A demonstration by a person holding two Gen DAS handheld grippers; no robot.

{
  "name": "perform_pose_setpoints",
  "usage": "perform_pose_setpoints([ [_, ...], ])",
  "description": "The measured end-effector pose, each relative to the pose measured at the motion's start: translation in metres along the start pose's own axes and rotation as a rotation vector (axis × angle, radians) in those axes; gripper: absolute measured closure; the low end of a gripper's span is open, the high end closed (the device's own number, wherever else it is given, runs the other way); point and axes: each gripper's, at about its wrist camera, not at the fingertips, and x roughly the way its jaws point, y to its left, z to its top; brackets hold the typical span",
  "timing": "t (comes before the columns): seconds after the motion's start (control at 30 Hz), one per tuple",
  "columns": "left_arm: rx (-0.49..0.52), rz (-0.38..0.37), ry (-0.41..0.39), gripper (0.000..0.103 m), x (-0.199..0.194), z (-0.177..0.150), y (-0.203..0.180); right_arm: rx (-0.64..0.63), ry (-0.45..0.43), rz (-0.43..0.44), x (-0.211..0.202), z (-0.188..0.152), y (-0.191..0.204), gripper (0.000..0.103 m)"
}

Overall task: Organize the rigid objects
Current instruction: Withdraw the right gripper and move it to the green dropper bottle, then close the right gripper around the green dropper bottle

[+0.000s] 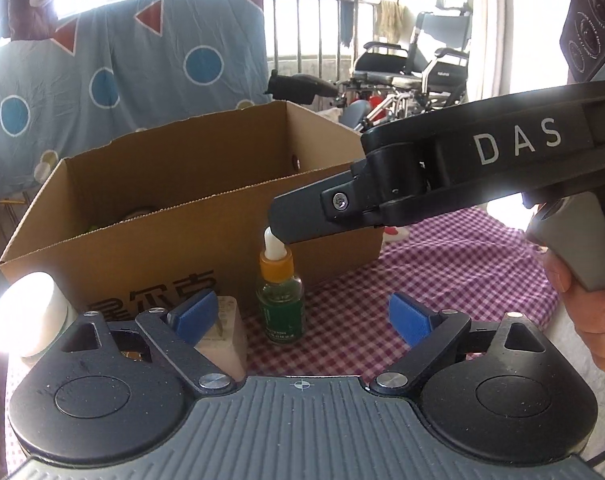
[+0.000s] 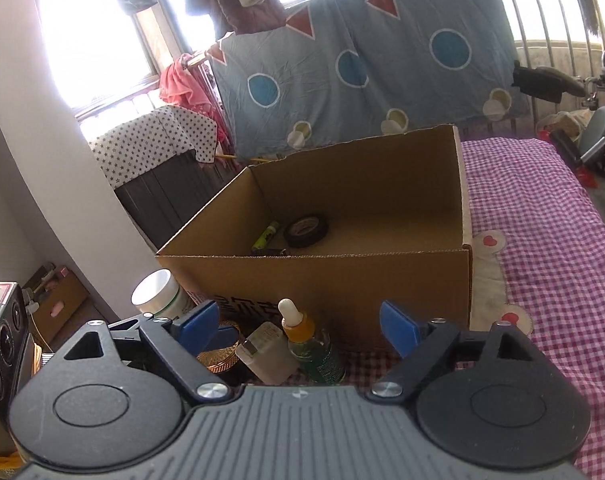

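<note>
On the checked cloth (image 2: 542, 216), just in front of the box (image 2: 342, 276): one dropper bottle (image 1: 280, 304), upright, close to or against the box's near wall.

Step in hand, as judged: pick up the bottle with the right gripper (image 2: 298, 326) for transfer to the box. Right jaws stand wide apart, holding nothing; the bottle sits between and below them, nearer the left pad. In the left view one right finger is at the white bulb; contact cannot be told.

Handling advice: centre the jaws on the orange collar or the glass shoulder, not the soft bulb, which would squash and slip. Close squarely, lift straight up to clear the box rim, and keep off the charger (image 2: 264, 354) just beside it.

Left gripper (image 1: 302, 316): jaws open, empty, low and facing the bottle.

Description of bottle: small, clear glass with green contents, green label, orange collar, white rubber bulb. Rigid body; likely top-light and easy to tip.

Adjacent: white jar (image 2: 160, 294), amber glass piece (image 2: 218, 356). In box: tape roll (image 2: 306, 231), yellow-green stick (image 2: 265, 235).
</note>
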Motion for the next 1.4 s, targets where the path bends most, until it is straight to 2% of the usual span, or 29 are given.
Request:
perform_pose_setpoints([
  [0.03, -0.004, -0.001, -0.002, 0.015, 0.001, 0.001, 0.002, 0.000, 0.009, 0.001, 0.003, 0.000, 0.001, 0.023],
  [0.1, -0.020, -0.003, -0.008, 0.027, 0.005, 0.003, 0.009, -0.003, 0.028, 0.005, 0.011, 0.001, 0.002, 0.031],
  [0.13, -0.028, 0.001, -0.009, 0.028, 0.007, 0.004, 0.013, -0.004, 0.036, 0.007, 0.014, 0.001, 0.003, 0.036],
  [0.2, -0.045, 0.001, -0.001, 0.042, 0.011, 0.007, 0.019, -0.002, 0.051, 0.012, 0.020, 0.002, 0.003, 0.040],
  [0.27, -0.060, -0.016, 0.012, 0.047, 0.014, 0.010, 0.023, -0.004, 0.066, 0.014, 0.025, 0.003, 0.002, 0.049],
  [0.33, -0.073, -0.061, 0.025, 0.049, 0.017, 0.012, 0.025, -0.004, 0.077, 0.011, 0.029, 0.003, 0.000, 0.067],
  [0.4, -0.078, -0.079, 0.033, 0.058, 0.019, 0.014, 0.024, -0.003, 0.094, 0.012, 0.034, 0.004, 0.000, 0.078],
  [0.53, -0.085, -0.081, 0.028, 0.066, 0.020, 0.014, 0.021, -0.016, 0.095, 0.002, 0.033, 0.004, 0.000, 0.081],
  [0.63, -0.138, -0.138, 0.013, 0.066, 0.018, 0.014, 0.025, -0.020, 0.096, -0.012, 0.028, 0.004, 0.000, 0.082],
  [0.73, -0.148, -0.162, 0.008, 0.066, 0.017, 0.013, 0.022, -0.019, 0.101, -0.022, 0.022, 0.003, -0.002, 0.082],
  [0.9, -0.123, -0.118, 0.009, 0.065, 0.020, 0.011, 0.018, -0.014, 0.102, -0.028, 0.017, 0.003, -0.007, 0.082],
  [1.17, -0.072, -0.053, 0.089, 0.064, 0.043, 0.009, 0.009, 0.004, 0.104, -0.017, 0.021, 0.006, -0.010, 0.082],
  [1.33, -0.050, -0.033, 0.078, 0.065, 0.047, 0.012, 0.004, -0.002, 0.113, -0.018, 0.023, 0.007, -0.011, 0.081],
  [1.4, -0.048, -0.023, 0.077, 0.069, 0.048, 0.012, 0.004, -0.007, 0.124, -0.021, 0.026, 0.008, -0.011, 0.080],
])
